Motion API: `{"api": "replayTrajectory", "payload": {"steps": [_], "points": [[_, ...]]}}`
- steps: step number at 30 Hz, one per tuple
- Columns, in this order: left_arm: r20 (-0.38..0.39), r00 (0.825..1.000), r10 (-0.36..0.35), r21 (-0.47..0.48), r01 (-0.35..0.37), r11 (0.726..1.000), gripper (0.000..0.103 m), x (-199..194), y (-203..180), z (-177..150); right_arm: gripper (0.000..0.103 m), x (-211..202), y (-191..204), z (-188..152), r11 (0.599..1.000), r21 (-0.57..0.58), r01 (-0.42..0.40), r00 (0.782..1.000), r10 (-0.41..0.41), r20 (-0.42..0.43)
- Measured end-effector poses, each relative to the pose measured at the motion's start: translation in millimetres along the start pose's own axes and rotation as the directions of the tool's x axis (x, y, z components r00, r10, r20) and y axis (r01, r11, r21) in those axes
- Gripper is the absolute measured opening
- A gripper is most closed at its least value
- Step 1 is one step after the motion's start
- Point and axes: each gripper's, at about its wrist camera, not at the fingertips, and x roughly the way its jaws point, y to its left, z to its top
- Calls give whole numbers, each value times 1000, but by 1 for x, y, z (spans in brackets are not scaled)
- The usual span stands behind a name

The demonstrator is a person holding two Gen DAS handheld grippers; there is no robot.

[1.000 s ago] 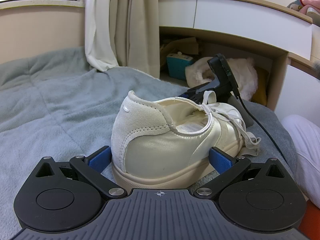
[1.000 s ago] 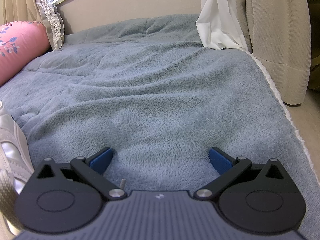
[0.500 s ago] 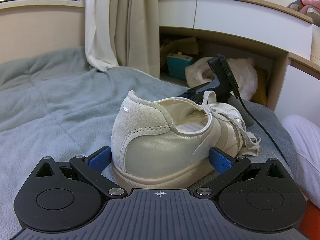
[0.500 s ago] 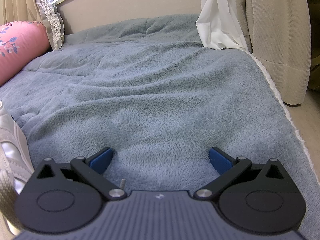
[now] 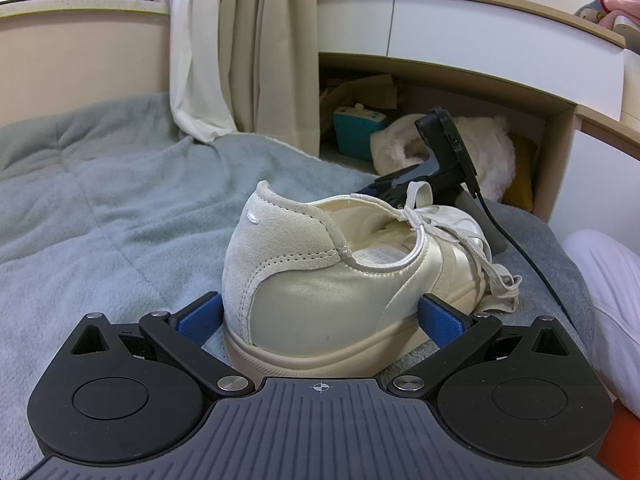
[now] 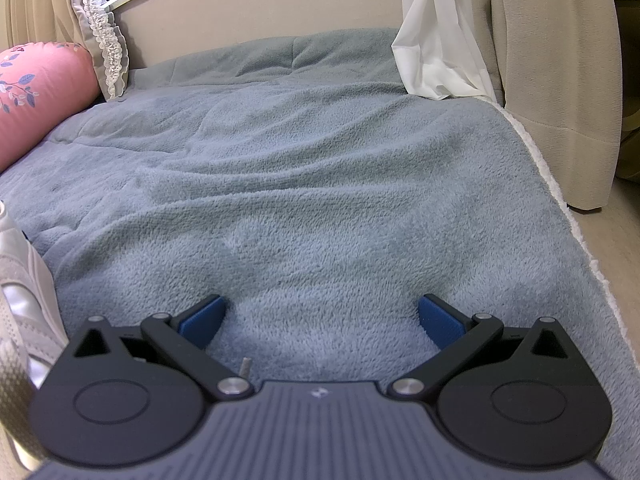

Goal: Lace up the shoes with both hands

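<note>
A cream shoe (image 5: 344,280) is seen standing upright on a grey-blue blanket (image 5: 100,216), heel toward the left wrist camera and toe pointing away. Its laces (image 5: 452,236) are knotted near the top of the tongue, with loose ends trailing down the far side onto the blanket. The left gripper (image 5: 320,314) is set low behind the heel with its jaws spread wide; the heel sits between the blue pads (image 5: 200,316), the left pad lying just beside the heel. Whether either pad is in contact cannot be told. Nothing is gripped.

Beyond the toe, the right gripper's black body (image 5: 444,152) is seen, with a black cable (image 5: 516,244) running from it across the blanket.

Under the desk (image 5: 480,12), an open recess is noted: it holds a teal box (image 5: 358,134), a white fluffy item (image 5: 480,148) and a brown cardboard piece (image 5: 360,90).

In the right wrist view, the right gripper (image 6: 320,316) is held with jaws wide apart, and only blanket is seen between them. The shoe's side (image 6: 28,280) is seen at the left frame edge. Open blanket extends ahead to a pink pillow (image 6: 36,92) at the left and curtains (image 6: 500,40) at the right, where the blanket's edge (image 6: 576,232) drops to the floor.
</note>
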Motion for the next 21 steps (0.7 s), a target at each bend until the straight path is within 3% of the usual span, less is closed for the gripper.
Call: {"api": "replayTrajectory", "payload": {"steps": [21], "points": [[-1, 1000, -1, -1, 1, 1000, 103, 0, 1, 0, 103, 0, 0, 0, 1000, 0, 0, 1000, 0, 0]]}}
